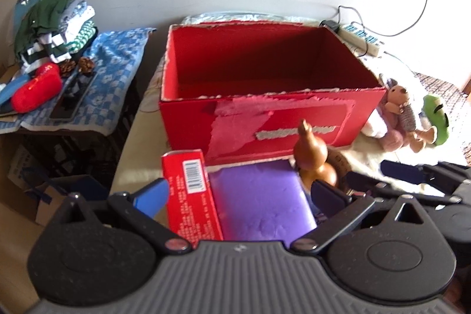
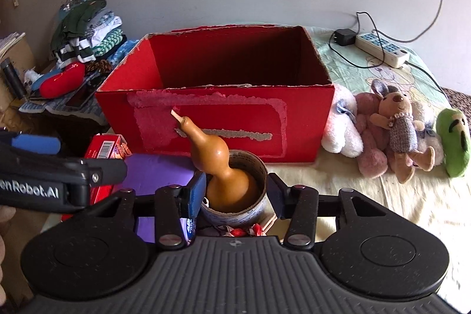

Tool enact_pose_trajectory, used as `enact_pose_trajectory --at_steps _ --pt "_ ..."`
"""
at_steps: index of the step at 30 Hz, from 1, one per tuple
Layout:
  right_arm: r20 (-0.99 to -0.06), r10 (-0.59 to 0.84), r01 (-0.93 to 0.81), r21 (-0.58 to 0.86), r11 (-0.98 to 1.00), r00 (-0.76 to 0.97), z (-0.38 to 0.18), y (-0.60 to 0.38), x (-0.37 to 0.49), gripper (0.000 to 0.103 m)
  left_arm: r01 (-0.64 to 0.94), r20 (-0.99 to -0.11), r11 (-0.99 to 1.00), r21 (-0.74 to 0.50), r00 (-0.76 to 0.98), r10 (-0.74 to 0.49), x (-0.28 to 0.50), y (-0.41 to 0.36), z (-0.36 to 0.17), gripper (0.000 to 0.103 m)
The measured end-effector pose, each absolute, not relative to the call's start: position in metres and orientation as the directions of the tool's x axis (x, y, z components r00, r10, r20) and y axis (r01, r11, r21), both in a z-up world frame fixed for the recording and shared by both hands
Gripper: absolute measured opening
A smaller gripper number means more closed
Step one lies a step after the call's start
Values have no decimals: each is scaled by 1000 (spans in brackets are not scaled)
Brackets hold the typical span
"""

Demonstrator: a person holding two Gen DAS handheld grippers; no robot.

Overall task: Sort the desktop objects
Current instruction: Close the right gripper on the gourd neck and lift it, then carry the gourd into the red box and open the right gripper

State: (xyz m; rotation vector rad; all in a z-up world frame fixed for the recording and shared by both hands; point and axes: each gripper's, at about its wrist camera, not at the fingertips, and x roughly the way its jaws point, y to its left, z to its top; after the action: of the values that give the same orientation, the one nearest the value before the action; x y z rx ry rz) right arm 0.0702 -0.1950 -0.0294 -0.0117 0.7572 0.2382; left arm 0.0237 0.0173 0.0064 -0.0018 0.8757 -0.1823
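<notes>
An open, empty red box (image 1: 265, 119) (image 2: 223, 119) stands on the bed. In front of it lie a purple block (image 1: 262, 196) (image 2: 159, 169) with a small red carton (image 1: 191, 193) (image 2: 103, 149) at its left. My left gripper (image 1: 238, 190) is open, its jaws to either side of the carton and block. A brown gourd (image 2: 220, 164) (image 1: 312, 158) stands in a tape roll (image 2: 253, 167). My right gripper (image 2: 235, 190) is open, with the roll and gourd between its fingers, a small gap on the right.
Plush toys (image 2: 394, 134) and a green plush (image 2: 453, 143) lie right of the box. A power strip (image 2: 382, 46) with cables is behind. A side stand at left holds folded clothes (image 1: 56, 25), a red cushion (image 1: 36, 90) and pine cones.
</notes>
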Motion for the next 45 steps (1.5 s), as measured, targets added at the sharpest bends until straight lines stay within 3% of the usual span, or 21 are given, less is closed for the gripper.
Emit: enact_pose_trajectory --at_steps 9,15,16,17,18,19,25,28,45 --pt "-673 308 -422 -7 906 672 -50 -204 89 49 219 -762 963 -154 594 -257 61 -10 3 102" --pt "-649 388 -540 -41 841 654 -62 -199 95 48 228 -777 967 -116 585 -231 89 -34 -7 97" --pt "-645 386 -545 -57 837 660 -64 -197 97 47 229 -785 968 -100 580 -218 94 -38 -10 81" --pt "-640 382 -548 -72 834 666 -67 -195 98 47 232 -798 969 -90 565 -209 98 -42 -14 57" --pt "-639 386 -554 -76 829 666 -68 -194 100 45 233 -811 968 -96 545 -211 102 -44 -18 48" --pt "-637 400 -565 -69 822 659 -70 -194 101 44 231 -822 967 -111 525 -220 106 -46 -23 54" --pt "-640 439 -595 -35 803 631 -77 -192 106 31 225 -827 969 -107 521 -212 105 -57 -30 51" --pt "-639 462 -588 18 808 615 -77 -194 111 30 244 -824 965 -95 525 -214 105 -62 -30 38" --pt "-585 439 -494 75 866 682 -28 -206 73 29 415 -775 906 -86 543 -322 90 -67 21 35"
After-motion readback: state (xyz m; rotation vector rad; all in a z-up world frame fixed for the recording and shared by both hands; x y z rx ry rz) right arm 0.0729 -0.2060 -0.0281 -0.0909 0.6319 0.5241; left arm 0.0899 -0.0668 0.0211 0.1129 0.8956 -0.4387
